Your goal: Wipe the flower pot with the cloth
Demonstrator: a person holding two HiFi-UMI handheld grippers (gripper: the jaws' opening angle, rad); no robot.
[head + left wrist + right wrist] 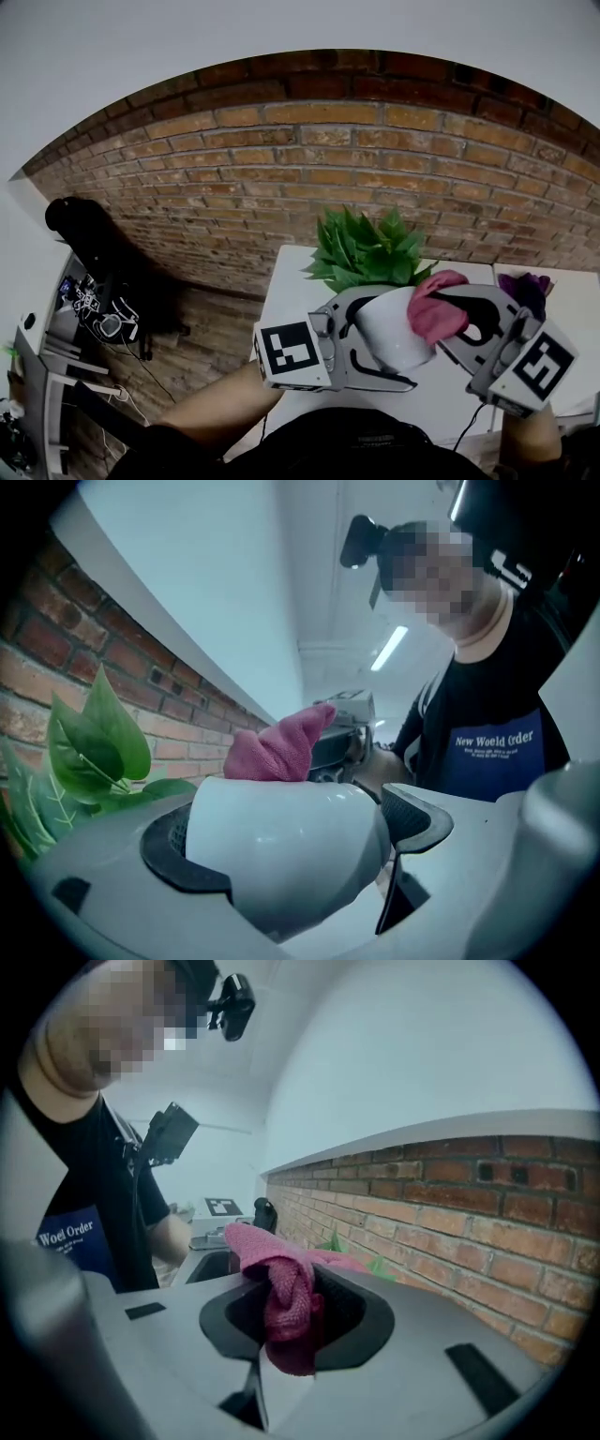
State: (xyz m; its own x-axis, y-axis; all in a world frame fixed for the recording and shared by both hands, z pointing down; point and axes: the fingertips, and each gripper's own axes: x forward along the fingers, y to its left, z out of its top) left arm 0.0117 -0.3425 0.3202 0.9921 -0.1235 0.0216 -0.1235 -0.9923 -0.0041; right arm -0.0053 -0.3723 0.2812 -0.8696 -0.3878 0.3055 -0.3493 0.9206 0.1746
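Observation:
A white flower pot (pixel 394 328) with a green leafy plant (pixel 366 248) is held tilted above the white table, its leaves toward the brick wall. My left gripper (pixel 380 339) is shut on the pot, one jaw on each side. In the left gripper view the pot (pixel 281 855) fills the gap between the pads of the left gripper (pixel 295 846). My right gripper (pixel 469 323) is shut on a pink cloth (pixel 436 309) that lies against the pot's right side. In the right gripper view the cloth (pixel 286 1307) hangs bunched between the jaws of the right gripper (pixel 295 1321).
The white table (pixel 450 403) stands against a brick wall (pixel 281 169). A purple object (pixel 530 291) lies at the table's far right. Dark equipment (pixel 94 281) and a rack stand on the floor at the left.

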